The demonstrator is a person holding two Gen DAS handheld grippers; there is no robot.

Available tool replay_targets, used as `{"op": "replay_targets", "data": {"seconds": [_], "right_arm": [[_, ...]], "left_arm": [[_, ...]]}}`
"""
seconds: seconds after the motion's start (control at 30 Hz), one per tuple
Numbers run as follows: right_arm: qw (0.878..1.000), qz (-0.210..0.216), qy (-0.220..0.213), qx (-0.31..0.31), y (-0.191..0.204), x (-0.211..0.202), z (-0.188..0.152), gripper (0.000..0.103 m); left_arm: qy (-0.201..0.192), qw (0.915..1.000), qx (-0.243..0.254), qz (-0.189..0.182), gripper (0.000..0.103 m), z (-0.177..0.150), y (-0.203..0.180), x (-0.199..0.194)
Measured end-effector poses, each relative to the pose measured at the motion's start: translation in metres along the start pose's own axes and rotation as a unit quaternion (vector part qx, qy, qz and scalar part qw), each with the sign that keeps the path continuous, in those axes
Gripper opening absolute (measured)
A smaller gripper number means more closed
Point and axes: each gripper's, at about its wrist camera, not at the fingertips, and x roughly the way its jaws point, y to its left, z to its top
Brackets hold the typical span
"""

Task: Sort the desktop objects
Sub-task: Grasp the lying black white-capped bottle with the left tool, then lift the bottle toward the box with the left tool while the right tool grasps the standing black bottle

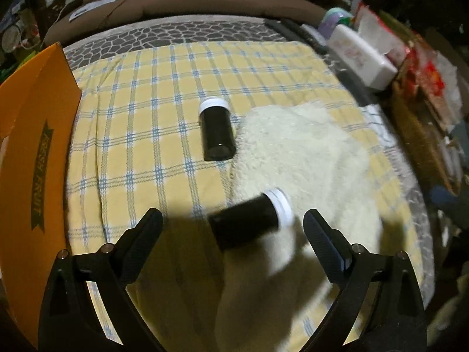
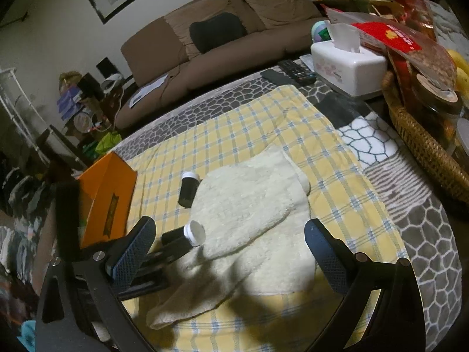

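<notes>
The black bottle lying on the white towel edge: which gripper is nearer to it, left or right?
Left. The left gripper is open, its fingers either side of the near bottle. The right gripper is open over the towel, with the bottle beside its left finger.

Left wrist view: low, close over checked cloth (image 1: pixel 146 135), facing sofa (image 1: pixel 205 3). Right wrist view: higher, further back, angled left toward sofa (image 2: pixel 211 38). Both share cloth (image 2: pixel 337 182), towel (image 1: pixel 307 152) (image 2: pixel 249 202), two bottles.
</notes>
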Motion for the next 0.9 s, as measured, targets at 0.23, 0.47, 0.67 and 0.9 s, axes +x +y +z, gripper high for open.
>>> {"op": "replay_targets", "data": {"seconds": [0.23, 0.47, 0.67, 0.9], "right_arm": [[1.0, 0.008, -0.004, 0.012, -0.005, 0.004, 0.004, 0.103], [0.998, 0.046, -0.021, 0.032, 0.01, 0.019, 0.01, 0.103], [0.998, -0.002, -0.057, -0.012, 0.061, 0.042, 0.023, 0.103], [0.996, -0.04, -0.046, -0.059, 0.107, 0.082, 0.032, 0.101]], "left_arm": [[-0.001, 0.9994, -0.022, -0.027, 0.057, -0.007, 0.017, 0.002], [-0.024, 0.996, -0.022, -0.083, 0.057, -0.022, 0.038, -0.048], [-0.048, 0.9927, -0.002, -0.11, 0.057, -0.024, 0.055, -0.099], [-0.063, 0.9921, 0.005, -0.109, 0.057, -0.016, 0.086, -0.137]]}}
